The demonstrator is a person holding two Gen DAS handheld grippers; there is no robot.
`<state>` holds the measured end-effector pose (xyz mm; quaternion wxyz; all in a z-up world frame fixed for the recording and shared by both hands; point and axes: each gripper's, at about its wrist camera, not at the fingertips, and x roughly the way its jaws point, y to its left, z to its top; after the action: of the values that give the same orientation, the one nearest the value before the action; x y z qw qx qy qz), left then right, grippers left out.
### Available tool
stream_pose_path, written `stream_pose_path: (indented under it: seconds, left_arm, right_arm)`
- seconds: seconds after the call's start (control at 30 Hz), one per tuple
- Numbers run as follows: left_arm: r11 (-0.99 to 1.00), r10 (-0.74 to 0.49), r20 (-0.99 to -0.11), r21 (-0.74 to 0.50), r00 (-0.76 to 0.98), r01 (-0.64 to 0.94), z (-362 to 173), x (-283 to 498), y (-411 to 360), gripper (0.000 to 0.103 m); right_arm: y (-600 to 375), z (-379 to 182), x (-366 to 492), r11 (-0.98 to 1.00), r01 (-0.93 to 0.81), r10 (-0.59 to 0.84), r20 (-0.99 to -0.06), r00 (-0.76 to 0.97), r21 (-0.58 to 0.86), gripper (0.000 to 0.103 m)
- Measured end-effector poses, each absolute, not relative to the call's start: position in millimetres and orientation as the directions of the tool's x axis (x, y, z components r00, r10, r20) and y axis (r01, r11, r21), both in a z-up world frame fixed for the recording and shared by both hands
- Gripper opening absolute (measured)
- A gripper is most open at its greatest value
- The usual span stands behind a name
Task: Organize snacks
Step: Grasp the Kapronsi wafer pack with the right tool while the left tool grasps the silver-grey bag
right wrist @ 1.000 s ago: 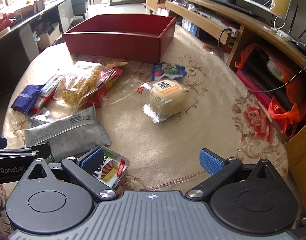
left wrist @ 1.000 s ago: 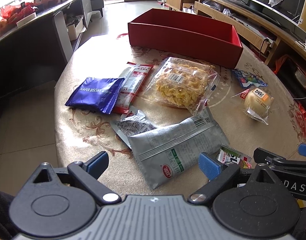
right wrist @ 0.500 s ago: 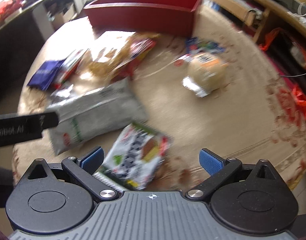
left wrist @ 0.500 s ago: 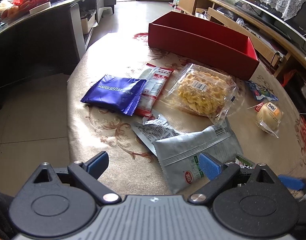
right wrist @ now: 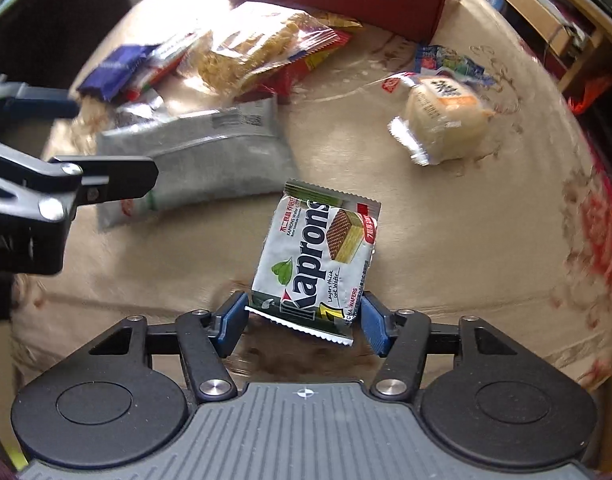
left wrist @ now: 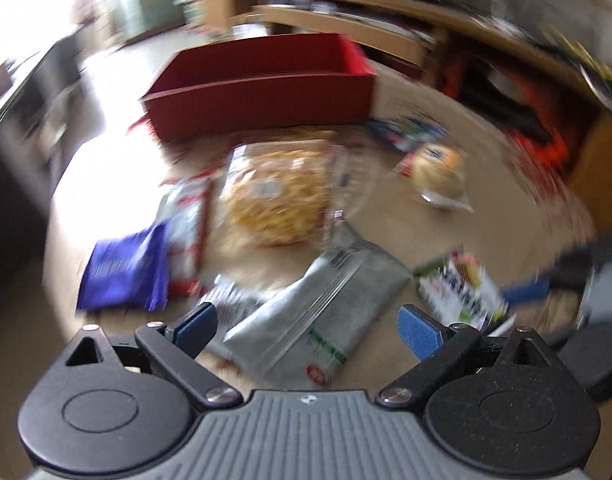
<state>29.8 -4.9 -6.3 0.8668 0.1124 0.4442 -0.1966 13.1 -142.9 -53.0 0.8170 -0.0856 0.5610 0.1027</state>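
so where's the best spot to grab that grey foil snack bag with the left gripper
Probably across its near short end, where the grey foil bag narrows to a flat sealed edge, coming down from above. It lies flat on the tablecloth, and its width already falls between the left gripper pads, whose jaws stand wide open. The far end lies close against the clear noodle-snack bag, so avoid that side.

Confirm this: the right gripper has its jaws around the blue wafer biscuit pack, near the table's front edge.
Wrong pack. The right wrist view shows the right gripper with its jaws just closed around the white Kaprons wafer pack. The blue wafer biscuit pack lies untouched farther back.
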Motion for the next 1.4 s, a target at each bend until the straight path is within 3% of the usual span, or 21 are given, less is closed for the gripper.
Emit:
stream_pose_path:
  seconds: [0.2,0.23,0.3,0.37,0.53,0.67,0.8,0.93,1.03,1.17,1.23,1.27,1.3,1.37,1.4]
  left_arm:
    - [0.776,-0.276,-0.852,0.075,0.444,0.626,-25.4,51.4,-37.0,0.092]
    - [0.756,-0.279,-0.860,0.078,0.428,0.650,-29.8,51.4,-41.4,0.092]
    - [0.731,-0.261,-0.875,0.097,0.408,0.675,-39.9,51.8,-49.8,0.081]
    - [0.726,-0.233,-0.890,0.109,0.392,0.679,-48.8,54.8,-52.2,0.083]
    - [0.754,-0.228,-0.899,0.080,0.374,0.652,-50.9,64.0,-47.5,0.085]
    - [0.784,-0.214,-0.911,0.054,0.352,0.618,-51.6,70.1,-44.0,0.088]
    - [0.801,-0.225,-0.913,0.026,0.340,0.598,-48.7,67.9,-43.8,0.074]
    - [0.824,-0.212,-0.914,0.023,0.345,0.566,-48.9,68.8,-50.7,0.071]
    - [0.827,-0.208,-0.915,0.025,0.347,0.562,-49.8,69.4,-52.1,0.072]
    - [0.816,-0.213,-0.916,0.025,0.340,0.578,-54.0,72.5,-54.1,0.087]
    - [0.824,-0.207,-0.918,0.023,0.339,0.565,-54.3,74.0,-54.3,0.087]
    - [0.826,-0.207,-0.918,0.020,0.337,0.563,-53.4,73.7,-54.8,0.081]
    - [0.831,-0.210,-0.917,0.016,0.340,0.556,-51.2,73.2,-54.6,0.065]
    - [0.845,-0.218,-0.916,-0.005,0.336,0.535,-45.3,73.4,-53.9,0.048]
    - [0.856,-0.227,-0.916,-0.027,0.329,0.517,-44.1,74.3,-51.4,0.045]
  right_arm:
    - [-161.6,-56.3,29.0,0.959,-0.282,0.080,-0.939,0.334,-0.018,0.068]
    - [-162.7,-59.8,31.6,0.961,-0.275,0.070,-0.939,0.338,-0.027,0.071]
    - [-163.3,-61.3,33.0,0.957,-0.290,0.078,-0.937,0.341,-0.026,0.074]
    - [-164.6,-64.5,33.4,0.956,-0.287,0.054,-0.933,0.356,-0.054,0.093]
    - [-183.9,-69.2,42.4,0.980,-0.198,0.085,-0.939,0.334,0.018,0.102]
    - [-198.6,-55.4,49.2,0.986,-0.130,0.141,-0.927,0.348,0.102,0.100]
    - [-204.5,-46.4,56.9,0.987,-0.096,0.156,-0.910,0.384,0.128,0.100]
    - [-194.2,-59.7,66.3,0.987,-0.082,0.157,-0.931,0.329,0.137,0.099]
    - [-179.4,-65.5,66.8,0.994,-0.112,0.035,-0.931,0.364,-0.007,0.095]
    - [-181.2,-65.5,66.5,0.993,-0.117,0.023,-0.929,0.369,-0.021,0.088]
    - [-181.5,-65.1,65.8,0.992,-0.126,0.022,-0.927,0.374,-0.027,0.079]
    - [-182.7,-63.2,64.1,0.991,-0.127,0.018,-0.924,0.381,-0.033,0.065]
    - [-185.5,-60.3,62.3,0.992,-0.123,0.020,-0.921,0.390,-0.031,0.064]
    - [-193.5,-56.7,57.6,0.995,-0.104,0.039,-0.925,0.379,0.000,0.064]
    - [-195.1,-56.6,53.8,0.995,-0.098,0.040,-0.925,0.378,0.003,0.064]
